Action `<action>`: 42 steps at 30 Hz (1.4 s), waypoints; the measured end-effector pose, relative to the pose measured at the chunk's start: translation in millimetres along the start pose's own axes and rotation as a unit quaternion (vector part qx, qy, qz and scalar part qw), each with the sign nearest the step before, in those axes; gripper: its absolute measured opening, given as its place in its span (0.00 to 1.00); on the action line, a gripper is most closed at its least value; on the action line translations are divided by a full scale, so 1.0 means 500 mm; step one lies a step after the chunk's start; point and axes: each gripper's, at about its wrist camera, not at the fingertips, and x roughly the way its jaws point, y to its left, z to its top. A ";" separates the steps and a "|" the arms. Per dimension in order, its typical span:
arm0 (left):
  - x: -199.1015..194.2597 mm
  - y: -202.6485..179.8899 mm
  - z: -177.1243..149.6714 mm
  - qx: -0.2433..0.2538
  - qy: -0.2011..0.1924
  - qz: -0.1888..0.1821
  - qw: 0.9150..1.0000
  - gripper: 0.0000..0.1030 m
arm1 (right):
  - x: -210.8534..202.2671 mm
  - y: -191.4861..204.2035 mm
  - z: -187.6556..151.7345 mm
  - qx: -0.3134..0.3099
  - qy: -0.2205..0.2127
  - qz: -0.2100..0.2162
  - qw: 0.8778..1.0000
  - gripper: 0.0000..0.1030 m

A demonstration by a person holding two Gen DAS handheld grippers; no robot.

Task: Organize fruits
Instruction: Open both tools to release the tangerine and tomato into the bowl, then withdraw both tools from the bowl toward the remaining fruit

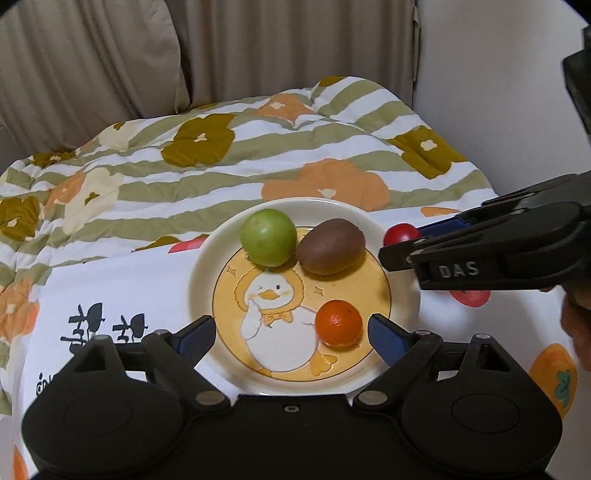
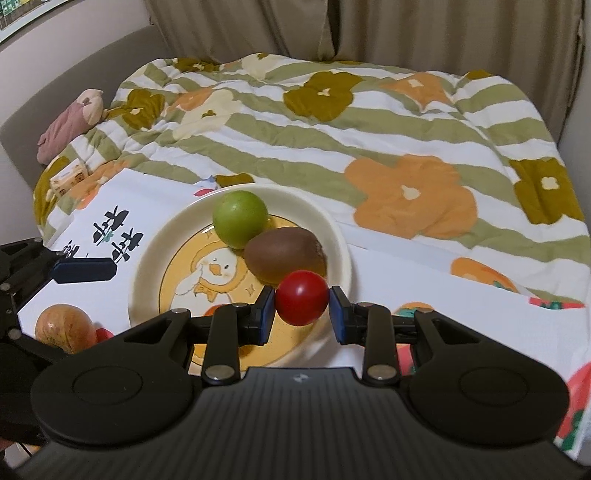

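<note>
While the right gripper [image 2: 302, 308] clamps a red tomato [image 2: 302, 302] over the plate [image 2: 147, 251] rim, its jaws tight on it, the left gripper [image 1: 291, 334] hangs wide open and empty, the orange [image 1: 338, 324] lying loose between its fingers. Green fruit [image 1: 268, 237] touches the kiwi [image 1: 331, 246] at the plate's far side. A brownish fruit [image 2: 64, 326] lies off-plate on the white cloth [image 2: 461, 314]. Floral quilt [image 2: 369, 129] and curtain [image 2: 406, 26] behind.

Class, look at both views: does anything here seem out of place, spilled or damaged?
Nothing is spilled or damaged. One fruit, a yellowish-brown one, lies off the plate on the white cloth, while the green fruit, kiwi and orange sit on it.
</note>
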 end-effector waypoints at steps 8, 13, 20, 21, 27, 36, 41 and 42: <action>-0.001 0.016 -0.007 -0.018 0.002 0.009 1.000 0.89 | 0.048 0.013 -0.006 0.005 0.023 0.016 1.000 0.45; -0.002 0.017 -0.009 -0.016 0.001 0.014 1.000 0.90 | 0.036 0.029 -0.005 -0.017 0.002 0.006 1.000 0.94; -0.007 0.011 -0.010 -0.014 -0.004 0.015 1.000 0.89 | 0.013 0.031 -0.010 -0.021 -0.012 -0.005 1.000 0.99; -0.009 0.010 -0.010 -0.013 -0.005 0.016 1.000 0.90 | 0.012 0.031 -0.010 -0.019 -0.013 -0.005 1.000 1.00; -0.030 0.011 -0.012 -0.010 -0.015 0.025 1.000 0.90 | -0.008 0.034 -0.013 -0.011 -0.015 -0.009 1.000 1.00; -0.120 0.032 -0.036 -0.009 -0.053 0.049 0.997 0.91 | -0.108 0.081 -0.020 -0.010 -0.053 -0.034 0.998 1.00; -0.192 0.053 -0.064 -0.002 -0.089 0.055 0.995 0.95 | -0.179 0.121 -0.029 0.011 -0.065 -0.046 0.997 1.00; -0.206 0.058 -0.071 -0.002 -0.095 0.055 0.994 0.96 | -0.192 0.130 -0.032 0.016 -0.065 -0.049 0.997 1.00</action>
